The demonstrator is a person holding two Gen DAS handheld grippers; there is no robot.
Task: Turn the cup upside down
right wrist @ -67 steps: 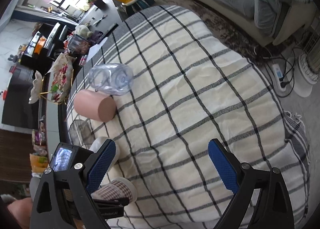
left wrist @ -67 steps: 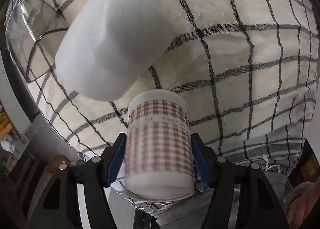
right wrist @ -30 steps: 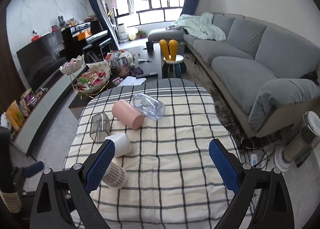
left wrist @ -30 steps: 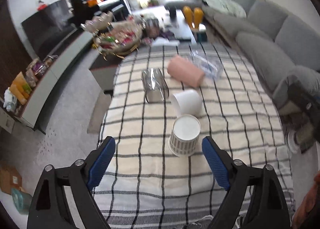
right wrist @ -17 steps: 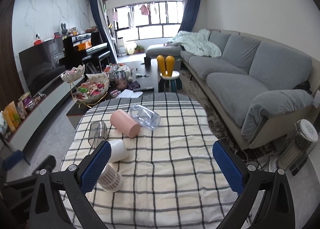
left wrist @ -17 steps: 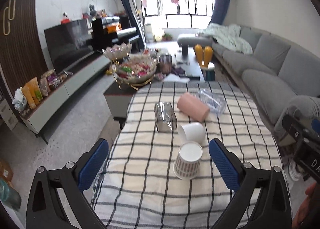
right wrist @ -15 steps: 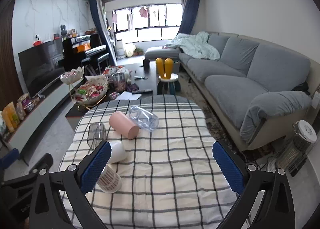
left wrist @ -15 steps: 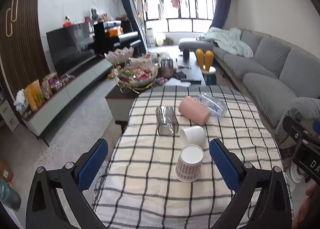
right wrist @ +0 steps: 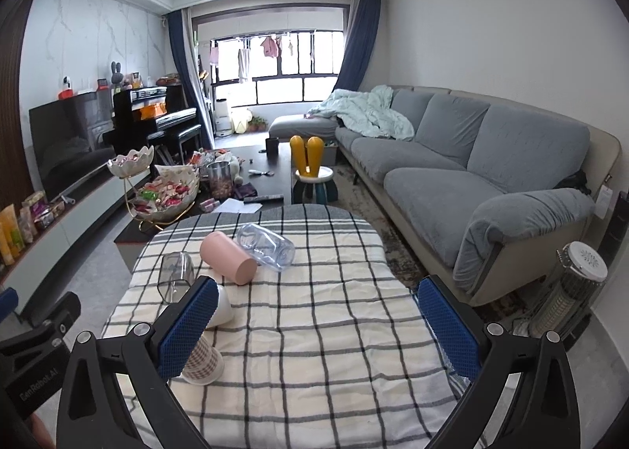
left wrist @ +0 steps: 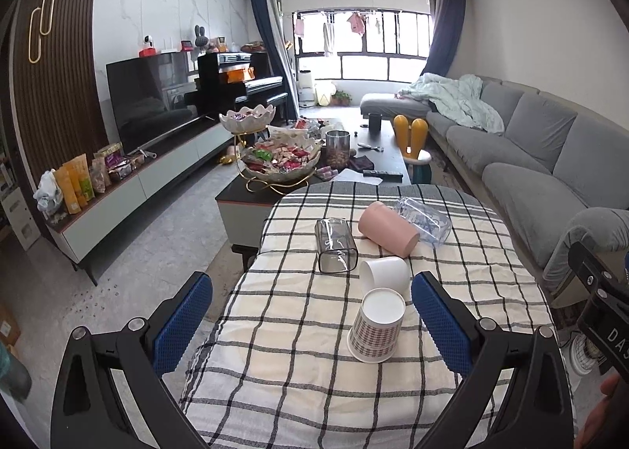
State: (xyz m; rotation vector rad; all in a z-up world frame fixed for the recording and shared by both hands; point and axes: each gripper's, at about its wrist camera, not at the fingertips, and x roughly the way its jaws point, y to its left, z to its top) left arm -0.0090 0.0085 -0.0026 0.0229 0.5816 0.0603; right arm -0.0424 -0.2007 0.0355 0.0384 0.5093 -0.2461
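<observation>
A checked paper cup stands upside down on the checked tablecloth, white base up; in the right wrist view it is partly hidden behind my left finger. My left gripper is open and empty, held back above the near table edge with the cup between and beyond its fingers. My right gripper is open and empty over the cloth's right half.
A white cup, a clear glass, a pink cup and a clear plastic cup lie on their sides behind the checked cup. A coffee table with snack bowls stands beyond; a grey sofa stands right.
My left gripper let go of the checked cup, which now stands upside down on the cloth, and pulled back and up. Both grippers rose and tilted to look across the room.
</observation>
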